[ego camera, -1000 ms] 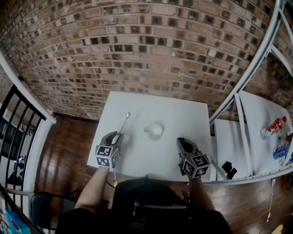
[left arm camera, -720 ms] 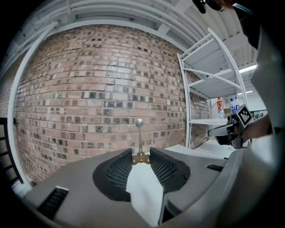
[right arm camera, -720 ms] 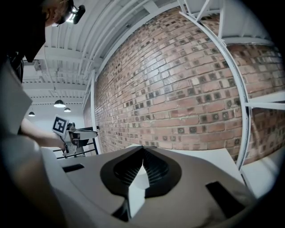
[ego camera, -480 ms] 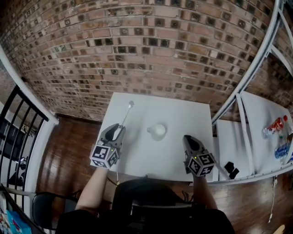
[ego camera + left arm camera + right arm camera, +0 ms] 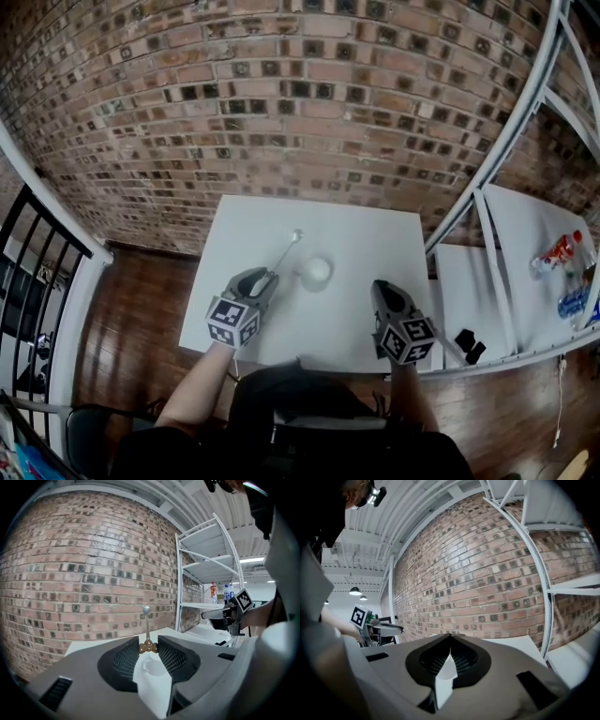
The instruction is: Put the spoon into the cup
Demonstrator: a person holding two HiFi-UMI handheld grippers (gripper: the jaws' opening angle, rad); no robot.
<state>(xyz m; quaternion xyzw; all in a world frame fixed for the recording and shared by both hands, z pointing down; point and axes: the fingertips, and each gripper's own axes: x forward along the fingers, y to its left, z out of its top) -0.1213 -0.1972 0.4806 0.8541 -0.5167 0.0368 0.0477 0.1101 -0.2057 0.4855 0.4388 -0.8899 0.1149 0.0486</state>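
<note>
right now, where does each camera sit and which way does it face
Head view: on the person's head, looking down at the table and cup; both forearms show.
Left gripper view: on the left gripper, looking along its jaws, shut on the spoon, toward the brick wall.
Right gripper view: on the right gripper, jaws shut, facing the wall.
Shared: each gripper view shows the other gripper.

White cup (image 5: pixel 317 271), white worktop (image 5: pixel 370 244), silver spoon (image 5: pixel 147 625) with gold handle end, red-brown brick wall (image 5: pixel 281 103), dark wood floor (image 5: pixel 141 309).
</note>
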